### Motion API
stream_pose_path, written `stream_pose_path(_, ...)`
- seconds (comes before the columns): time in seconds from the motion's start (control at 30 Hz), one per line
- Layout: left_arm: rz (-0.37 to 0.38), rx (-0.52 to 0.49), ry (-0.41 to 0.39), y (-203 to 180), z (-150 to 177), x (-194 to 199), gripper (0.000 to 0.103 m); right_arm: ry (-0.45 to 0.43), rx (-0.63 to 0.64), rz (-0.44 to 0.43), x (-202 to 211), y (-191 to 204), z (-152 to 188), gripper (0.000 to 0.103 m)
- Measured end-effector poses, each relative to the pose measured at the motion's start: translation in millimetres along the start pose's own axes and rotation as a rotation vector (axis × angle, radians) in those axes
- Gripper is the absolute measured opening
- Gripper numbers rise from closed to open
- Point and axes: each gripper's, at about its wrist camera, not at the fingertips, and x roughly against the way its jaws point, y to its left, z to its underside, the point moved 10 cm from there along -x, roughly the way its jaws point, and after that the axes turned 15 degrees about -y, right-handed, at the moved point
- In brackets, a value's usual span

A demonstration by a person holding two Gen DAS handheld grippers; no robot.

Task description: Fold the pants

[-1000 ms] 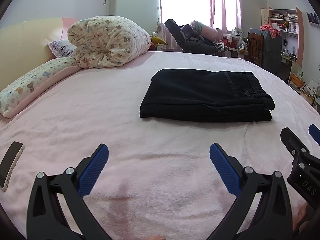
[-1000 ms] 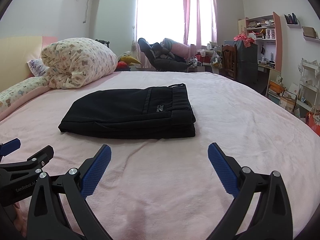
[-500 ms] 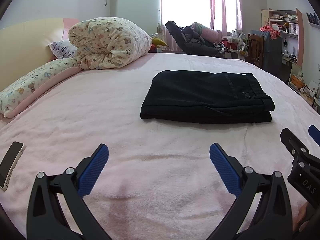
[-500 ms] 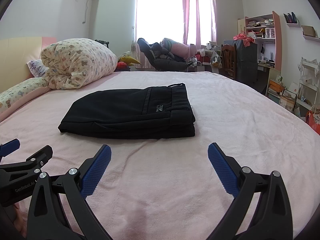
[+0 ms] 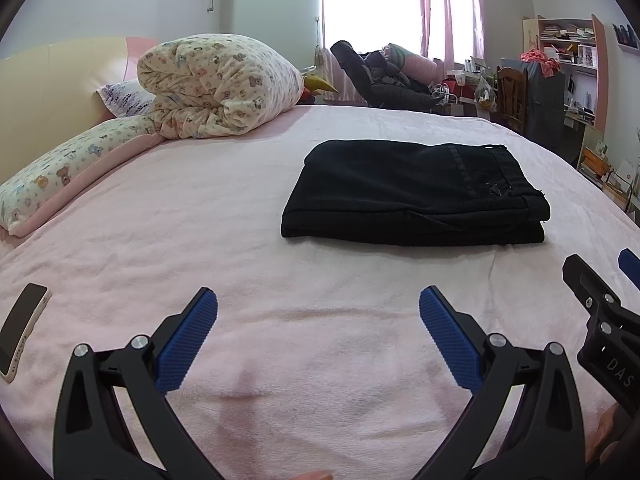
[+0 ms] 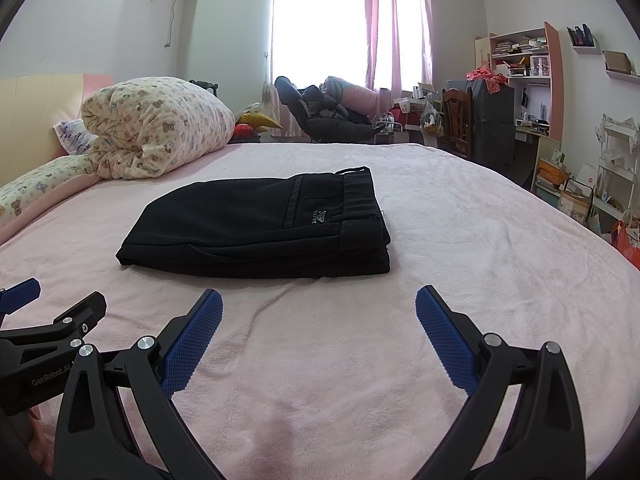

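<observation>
The black pants (image 5: 412, 192) lie folded into a flat rectangle on the pink bed (image 5: 200, 216), waistband to the right. They also show in the right wrist view (image 6: 260, 224). My left gripper (image 5: 318, 312) is open and empty, held over bare blanket well in front of the pants. My right gripper (image 6: 318, 312) is open and empty, also in front of the pants, beside the left one. Each gripper's edge shows in the other's view.
A rolled bear-print duvet (image 5: 216, 84) and pillows (image 5: 72, 164) lie at the bed's left head end. A phone (image 5: 20, 330) lies on the blanket at the left. A chair with clothes (image 6: 324, 112), a desk and shelves (image 6: 520, 92) stand beyond the bed.
Both grippers stay open and almost still. The views drift only slightly; the pants have not moved.
</observation>
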Motion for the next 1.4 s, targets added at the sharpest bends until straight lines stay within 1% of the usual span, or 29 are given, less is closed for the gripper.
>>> stream_pose_path(1.4,0.004,0.003,0.003,-3.4,3.0,-1.4,0.101,-0.002,0.001,0.003,1.2,2.9,0.7,0.1)
